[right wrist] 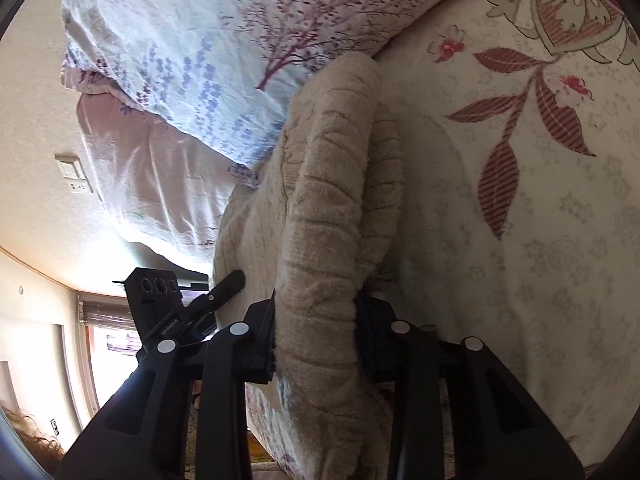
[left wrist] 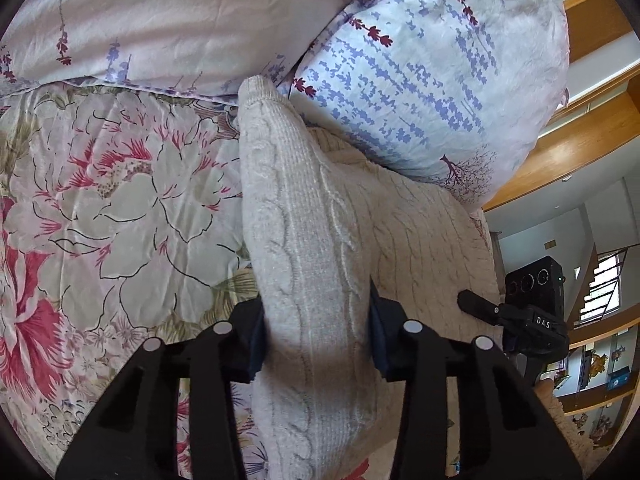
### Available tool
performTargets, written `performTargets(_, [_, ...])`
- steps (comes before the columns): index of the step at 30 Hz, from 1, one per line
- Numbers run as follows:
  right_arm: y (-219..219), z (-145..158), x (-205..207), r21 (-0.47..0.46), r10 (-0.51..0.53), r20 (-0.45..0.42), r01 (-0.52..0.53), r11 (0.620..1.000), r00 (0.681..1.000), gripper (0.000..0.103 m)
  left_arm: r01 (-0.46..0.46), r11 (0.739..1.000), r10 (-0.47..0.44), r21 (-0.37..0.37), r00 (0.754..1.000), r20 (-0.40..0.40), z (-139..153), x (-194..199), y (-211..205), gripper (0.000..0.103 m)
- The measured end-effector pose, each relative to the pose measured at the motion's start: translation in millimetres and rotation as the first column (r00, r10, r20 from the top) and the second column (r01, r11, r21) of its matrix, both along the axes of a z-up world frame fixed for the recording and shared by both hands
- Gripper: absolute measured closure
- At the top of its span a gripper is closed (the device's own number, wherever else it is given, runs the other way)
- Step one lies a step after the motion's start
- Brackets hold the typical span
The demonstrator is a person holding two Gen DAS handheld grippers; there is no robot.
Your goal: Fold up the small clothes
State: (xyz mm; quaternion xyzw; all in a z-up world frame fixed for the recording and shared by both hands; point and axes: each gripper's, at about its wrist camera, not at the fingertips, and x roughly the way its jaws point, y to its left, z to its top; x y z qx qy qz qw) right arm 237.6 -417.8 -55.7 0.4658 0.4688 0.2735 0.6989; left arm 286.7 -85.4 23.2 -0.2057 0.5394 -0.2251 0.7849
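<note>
A cream cable-knit garment (left wrist: 304, 240) lies on a floral bedspread (left wrist: 100, 208) and runs up toward the pillows. My left gripper (left wrist: 316, 344) is shut on a thick fold of the knit, which rises between its fingers. In the right wrist view my right gripper (right wrist: 316, 344) is shut on another bunched fold of the same cream knit (right wrist: 324, 216). The right gripper also shows at the right edge of the left wrist view (left wrist: 480, 308), and the left gripper shows in the right wrist view (right wrist: 224, 288).
A lavender-print pillow (left wrist: 420, 80) lies behind the garment, with a pale pink one (left wrist: 160, 20) beside it. Wooden beams and shelves (left wrist: 592, 152) are at the right. In the right wrist view the bedspread (right wrist: 520, 200) stretches right, and a wall switch (right wrist: 74, 176) is at the left.
</note>
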Motion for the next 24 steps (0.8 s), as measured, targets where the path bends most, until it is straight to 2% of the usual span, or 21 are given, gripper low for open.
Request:
performTargets(5, [12.8, 20.1, -2.4, 0.032, -0.005, 0.049, 0.004, 0.999, 0.999, 0.073, 0.024, 0.999, -0.022, -0.044, 0.999, 0.037, 20.5, -11.5, 10.6, 0.067])
performTargets(11, [55.7, 30.1, -7.3, 0.104, 0.024, 0.088, -0.033, 0.994, 0.996, 0.073, 0.024, 0.997, -0.021, -0.076, 0.999, 0.037, 42.3, -28.7, 76.3, 0.066])
performTargets(14, [88.4, 31.3, -9.3, 0.067, 0.07, 0.11, -0.077, 0.995, 0.991, 0.073, 0.009, 0.999, -0.007, -0.037, 1.0, 0.029, 39.8, -37.0, 108.6, 0.066])
performTargets(17, [122.7, 20.6, -8.7, 0.001, 0.114, 0.083, -0.115, 0.993, 0.99, 0.073, -0.037, 0.999, 0.037, -0.005, 0.999, -0.028, 14.8, -42.0, 134.4, 0.065])
performTargets(18, [129.9, 16.9, -9.3, -0.026, 0.117, 0.075, -0.115, 0.993, 0.99, 0.073, -0.062, 0.998, 0.061, -0.007, 0.997, -0.052, 3.3, -42.6, 141.7, 0.063])
performTargets(21, [134.4, 11.2, -10.0, -0.085, 0.084, 0.065, -0.078, 0.993, 0.994, 0.071, -0.125, 0.989, 0.12, -0.084, 0.991, -0.066, -15.9, -45.1, 154.7, 0.055])
performTargets(24, [138.3, 15.5, -7.7, -0.142, 0.095, 0.056, -0.086, 0.986, 0.994, 0.066, -0.141, 0.987, 0.138, -0.071, 0.989, -0.044, -16.7, -47.6, 152.9, 0.047])
